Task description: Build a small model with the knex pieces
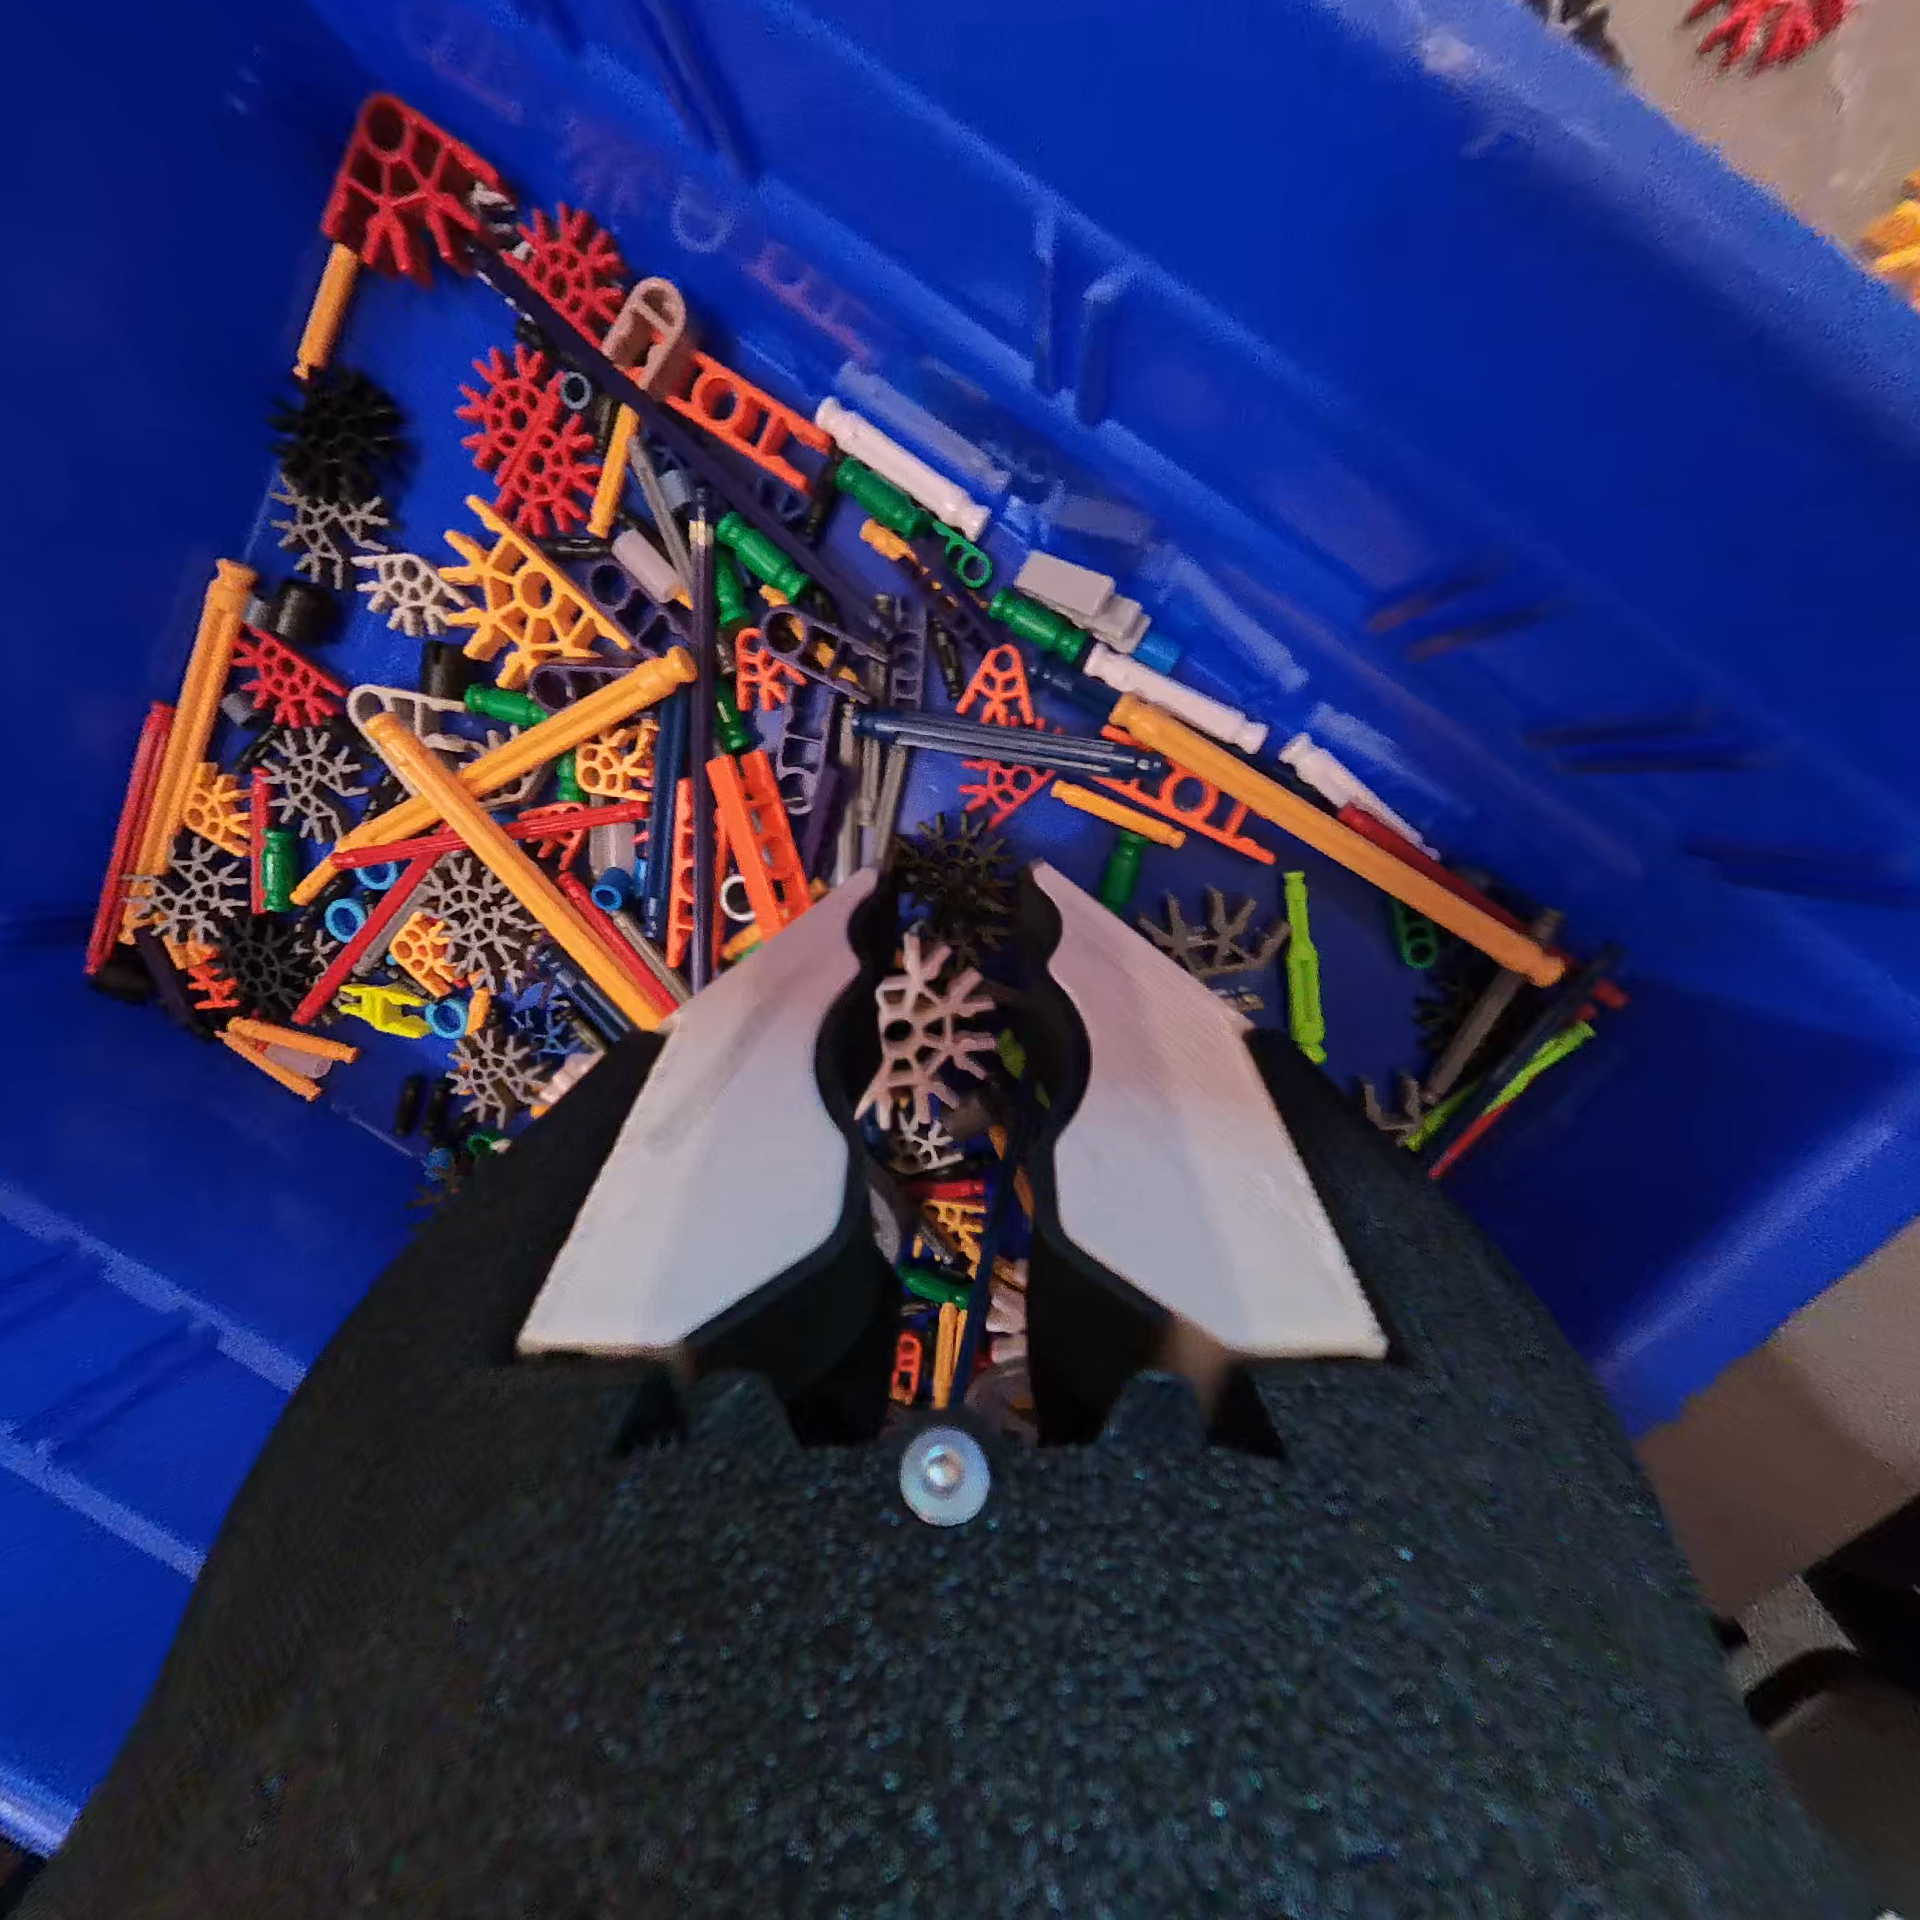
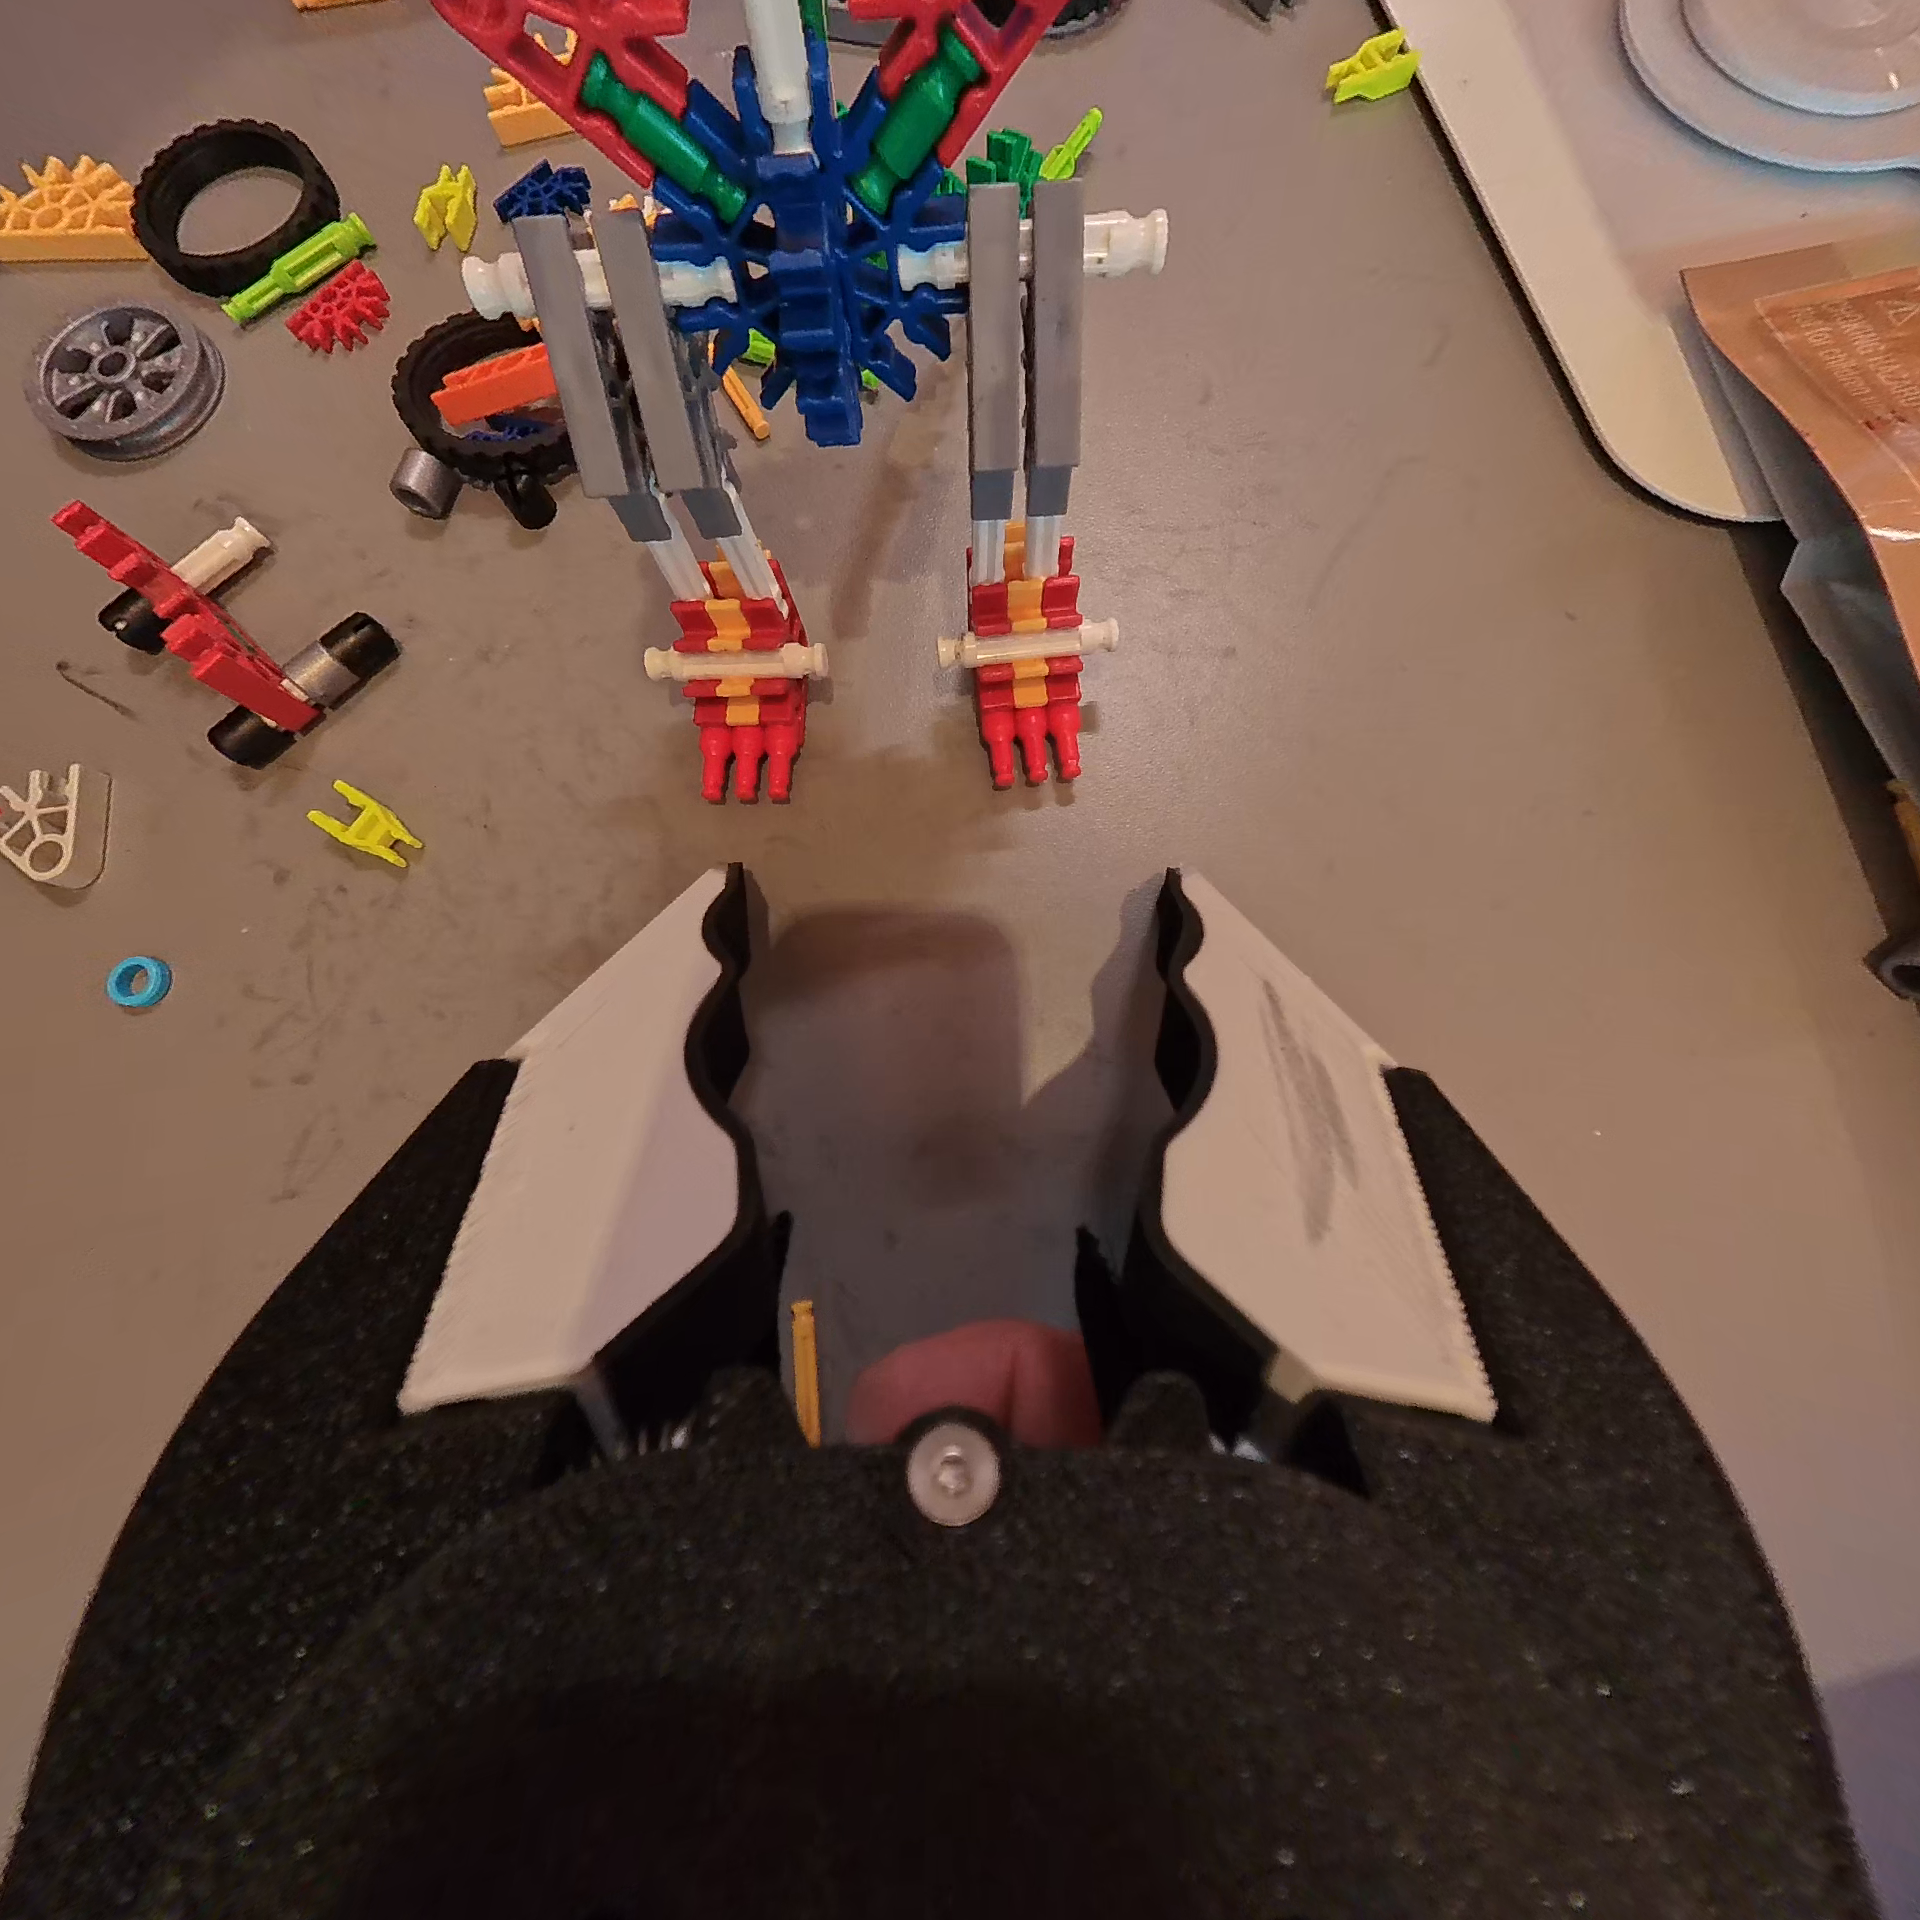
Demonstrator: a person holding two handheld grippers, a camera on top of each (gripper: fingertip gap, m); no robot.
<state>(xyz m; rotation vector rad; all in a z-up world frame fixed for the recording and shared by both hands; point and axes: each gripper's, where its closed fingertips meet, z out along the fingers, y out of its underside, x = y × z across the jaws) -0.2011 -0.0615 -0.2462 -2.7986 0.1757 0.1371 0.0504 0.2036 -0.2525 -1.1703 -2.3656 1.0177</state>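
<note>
While poised over a blue bin (image 1: 1351,312) of mixed plastic rods and connectors, the left gripper (image 1: 954,894) has its fingers nearly clenched, w/ a pale snowflake connector (image 1: 925,1023) seen in the gap; actual grip can't be told. At 12 o'clock from the right gripper (image 2: 954,899), fingers released & empty, stands a rod-built model (image 2: 810,260) on the grey surface (image 2: 1351,831), loose tyres (image 2: 234,208) at 10 o'clock.

My left gripper (image 1: 954,940), my right gripper (image 2: 954,914): textured black bodies, white fingers, black wavy pads, silver screws.
</note>
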